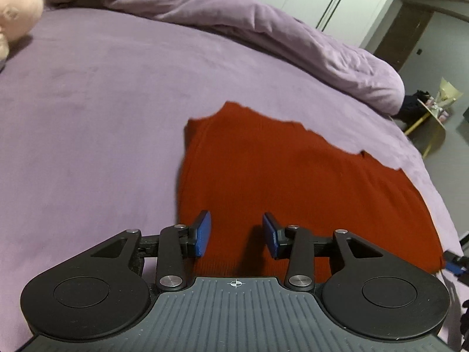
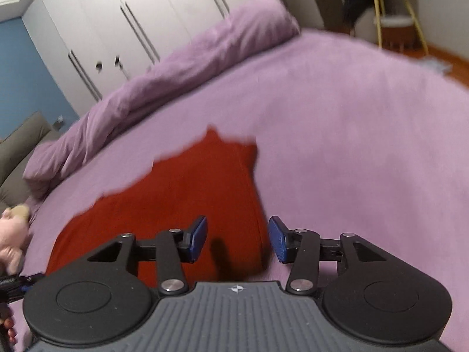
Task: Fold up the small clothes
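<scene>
A red knitted garment (image 1: 293,176) lies flat on the purple bed sheet (image 1: 88,117), with a jagged far edge. My left gripper (image 1: 236,234) hovers over its near left part, blue pads apart and nothing pinched between them. In the right wrist view the same red garment (image 2: 176,199) spreads to the left, and its right edge runs under my right gripper (image 2: 239,240). That gripper also stands open with only cloth below it. The right wrist picture is blurred.
A rolled purple duvet (image 1: 263,20) lies along the far side of the bed. A pink plush toy (image 1: 14,8) sits at the far left. White wardrobe doors (image 2: 132,23) stand behind. A yellow-legged stool (image 2: 395,20) is beyond the bed's right edge.
</scene>
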`<action>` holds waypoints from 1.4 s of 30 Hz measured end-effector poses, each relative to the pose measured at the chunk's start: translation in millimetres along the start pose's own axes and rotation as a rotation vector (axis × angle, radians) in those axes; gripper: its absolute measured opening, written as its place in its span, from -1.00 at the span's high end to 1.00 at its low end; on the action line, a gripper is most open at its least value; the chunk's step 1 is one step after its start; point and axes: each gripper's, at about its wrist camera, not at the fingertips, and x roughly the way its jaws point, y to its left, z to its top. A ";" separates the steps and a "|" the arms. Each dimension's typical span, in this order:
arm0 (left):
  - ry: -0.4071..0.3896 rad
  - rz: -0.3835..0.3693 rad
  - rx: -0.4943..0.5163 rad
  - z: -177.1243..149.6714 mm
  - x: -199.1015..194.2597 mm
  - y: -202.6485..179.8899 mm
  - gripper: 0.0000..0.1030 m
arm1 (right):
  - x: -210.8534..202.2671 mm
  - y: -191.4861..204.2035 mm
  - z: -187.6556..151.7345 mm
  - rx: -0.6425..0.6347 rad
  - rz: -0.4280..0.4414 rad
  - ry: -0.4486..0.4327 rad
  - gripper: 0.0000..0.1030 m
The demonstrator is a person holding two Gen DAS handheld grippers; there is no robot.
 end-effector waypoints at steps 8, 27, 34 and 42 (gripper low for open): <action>0.044 -0.084 -0.121 -7.3 -17.7 -3.3 0.25 | 7.2 -21.2 -12.5 0.295 0.104 0.015 0.30; 0.065 -0.142 -0.547 -11.8 17.3 39.0 0.63 | 23.5 -5.3 -9.2 0.430 0.106 0.051 0.75; 0.011 -0.001 -0.288 6.5 1.7 8.2 0.69 | 15.2 -17.6 -7.3 0.405 0.065 -0.004 0.79; 0.086 0.075 -0.233 -5.2 13.6 9.0 0.53 | 11.3 4.5 2.6 0.199 -0.076 0.009 0.66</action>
